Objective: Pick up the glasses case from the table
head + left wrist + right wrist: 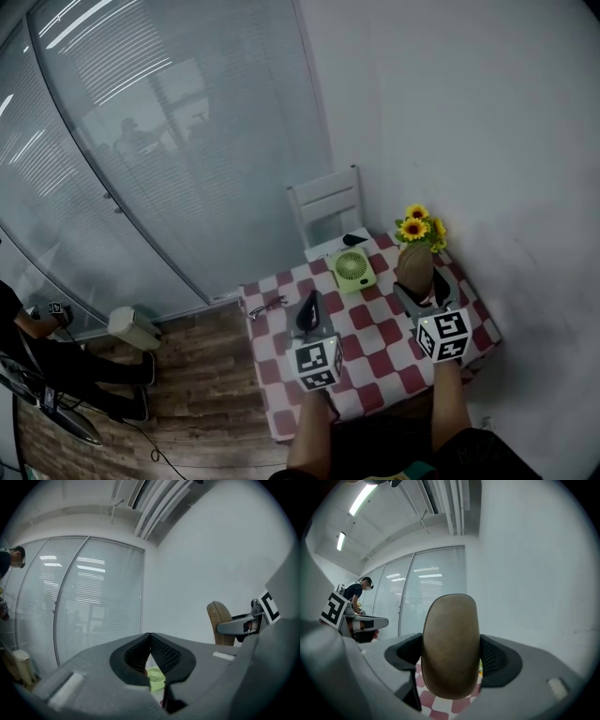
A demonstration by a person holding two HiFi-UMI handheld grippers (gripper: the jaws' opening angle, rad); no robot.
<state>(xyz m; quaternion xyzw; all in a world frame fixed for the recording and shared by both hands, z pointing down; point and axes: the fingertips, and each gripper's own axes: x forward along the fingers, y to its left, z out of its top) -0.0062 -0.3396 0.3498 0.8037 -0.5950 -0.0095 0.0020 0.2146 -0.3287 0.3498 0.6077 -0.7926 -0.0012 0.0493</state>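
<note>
The brown glasses case (pixel 413 267) is held upright above the checkered table (pixel 380 349), with my right gripper (pixel 419 287) shut on it. In the right gripper view the case (pixel 451 648) fills the gap between both pads of that gripper (pixel 451 660). The left gripper view shows the case (pixel 219 623) off to the right, clamped in the right gripper. My left gripper (pixel 307 315) hovers over the table's middle, shut, its tips (pixel 150 639) touching with nothing between them.
A green fan (pixel 352 268) stands at the table's back, sunflowers (pixel 420 227) at the back right corner, a pair of glasses (pixel 267 306) near the left edge. A white chair (pixel 326 208) stands behind the table. A person (pixel 28 328) is on the floor side at far left.
</note>
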